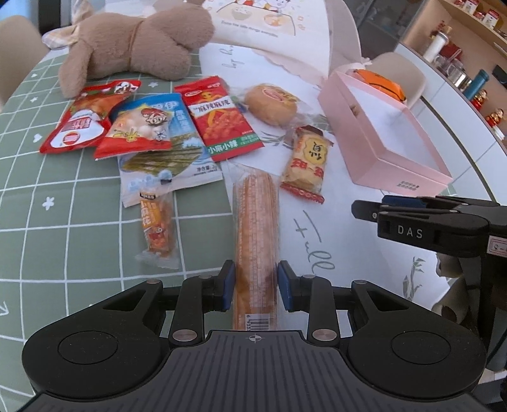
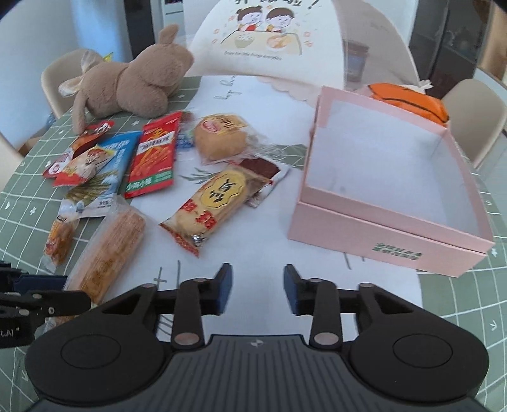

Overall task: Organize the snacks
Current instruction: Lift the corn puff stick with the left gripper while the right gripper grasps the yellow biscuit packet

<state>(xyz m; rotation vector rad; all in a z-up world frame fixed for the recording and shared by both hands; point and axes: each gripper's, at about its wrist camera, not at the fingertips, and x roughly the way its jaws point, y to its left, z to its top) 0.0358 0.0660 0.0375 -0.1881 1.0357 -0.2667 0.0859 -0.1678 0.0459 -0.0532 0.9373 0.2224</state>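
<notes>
My left gripper (image 1: 256,286) is shut on the near end of a long orange cracker pack (image 1: 256,222), which lies lengthwise on the table; its blue pads press both sides. My right gripper (image 2: 257,286) is open over bare white cloth with nothing between its fingers. The open, empty pink box (image 2: 380,234) stands just ahead and right of it. Loose snacks lie to the left: a yellow rice cracker pack (image 2: 209,206), a round wrapped bun (image 2: 220,136), a red spicy strip bag (image 2: 155,155), a blue seaweed bag (image 1: 177,152) and a small orange sausage stick (image 1: 157,228).
A brown plush toy (image 1: 133,47) lies behind the snacks. An orange basketball pouch (image 2: 408,98) sits behind the pink box (image 1: 396,171). Beige chairs (image 2: 475,117) ring the round table, and shelves (image 1: 469,19) with jars stand at far right.
</notes>
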